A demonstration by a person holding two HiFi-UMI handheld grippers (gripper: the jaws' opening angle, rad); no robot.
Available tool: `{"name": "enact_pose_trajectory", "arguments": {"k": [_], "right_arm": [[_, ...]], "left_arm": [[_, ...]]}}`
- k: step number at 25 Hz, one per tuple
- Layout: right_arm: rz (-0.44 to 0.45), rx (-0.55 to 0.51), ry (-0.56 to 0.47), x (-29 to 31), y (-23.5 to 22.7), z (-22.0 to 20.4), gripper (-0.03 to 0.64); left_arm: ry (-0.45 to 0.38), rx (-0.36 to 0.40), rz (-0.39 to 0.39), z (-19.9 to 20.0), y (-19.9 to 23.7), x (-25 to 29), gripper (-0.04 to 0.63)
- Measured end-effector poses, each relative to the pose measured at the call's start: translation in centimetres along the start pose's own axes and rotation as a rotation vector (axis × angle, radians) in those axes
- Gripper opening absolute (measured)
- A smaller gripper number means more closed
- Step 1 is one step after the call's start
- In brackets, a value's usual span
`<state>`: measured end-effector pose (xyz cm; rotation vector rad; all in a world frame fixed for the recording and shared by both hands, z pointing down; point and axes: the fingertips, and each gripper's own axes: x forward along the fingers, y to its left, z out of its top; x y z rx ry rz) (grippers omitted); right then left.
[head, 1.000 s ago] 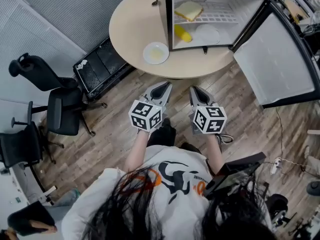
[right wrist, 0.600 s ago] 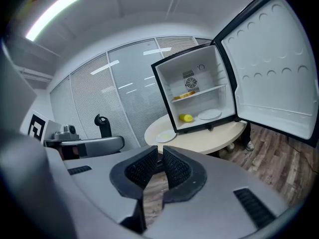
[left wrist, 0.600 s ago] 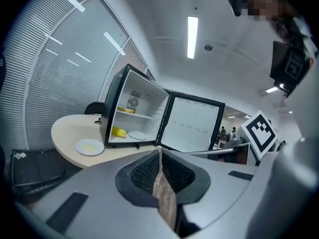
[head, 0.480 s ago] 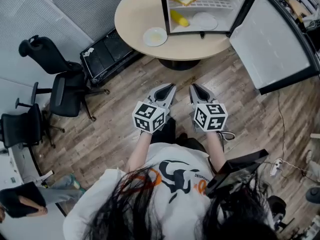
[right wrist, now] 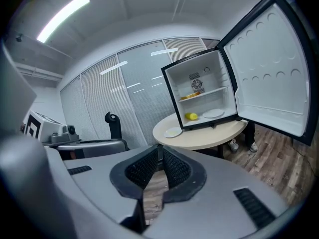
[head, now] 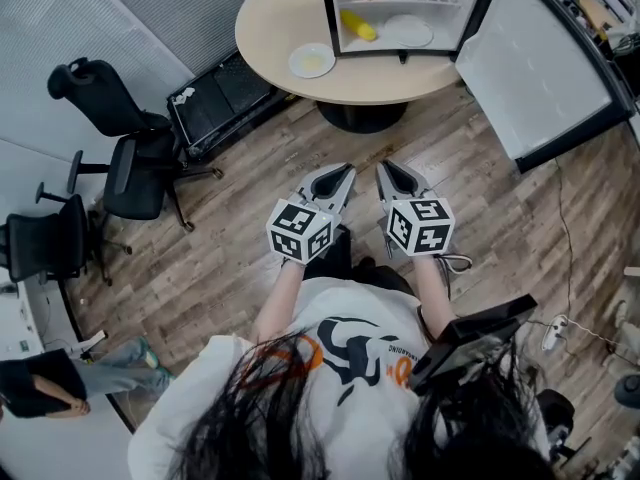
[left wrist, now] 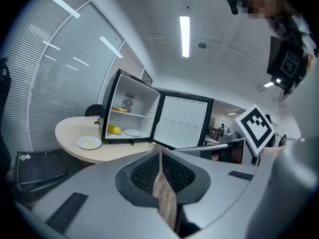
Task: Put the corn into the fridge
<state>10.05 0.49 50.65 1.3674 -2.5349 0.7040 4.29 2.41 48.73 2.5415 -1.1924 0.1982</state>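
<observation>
The corn [head: 358, 25] lies on the fridge [head: 327, 8] floor beside a white plate [head: 408, 32], well apart from both tools. The left tool [head: 344, 171] and right tool [head: 384, 168] are each closed tight on nothing. The fridge door [head: 540, 63] stands wide open. If it is left so, the cold likely escapes, and a hard swing shut could shift the fridge on the counter [head: 275, 23].

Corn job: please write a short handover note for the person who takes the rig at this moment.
Left gripper: shut, empty.
Right gripper: shut, empty.
Both are over the wooden floor, short of the round table.
Corn: lying on the bottom of the fridge, beside a white plate.
Done: the corn is in the fridge.
Left: the fridge door stands wide open; closing it is probably the only step left.
</observation>
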Motion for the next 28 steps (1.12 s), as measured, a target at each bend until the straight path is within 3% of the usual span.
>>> {"name": "enact_pose_trajectory", "arguments": {"k": [28], "right_arm": [[-0.005, -0.032, -0.010, -0.8, 0.9, -0.3, 0.040]], "left_arm": [[-0.018, 0.026, -0.007, 0.0, -1.0, -1.6, 0.012]]}}
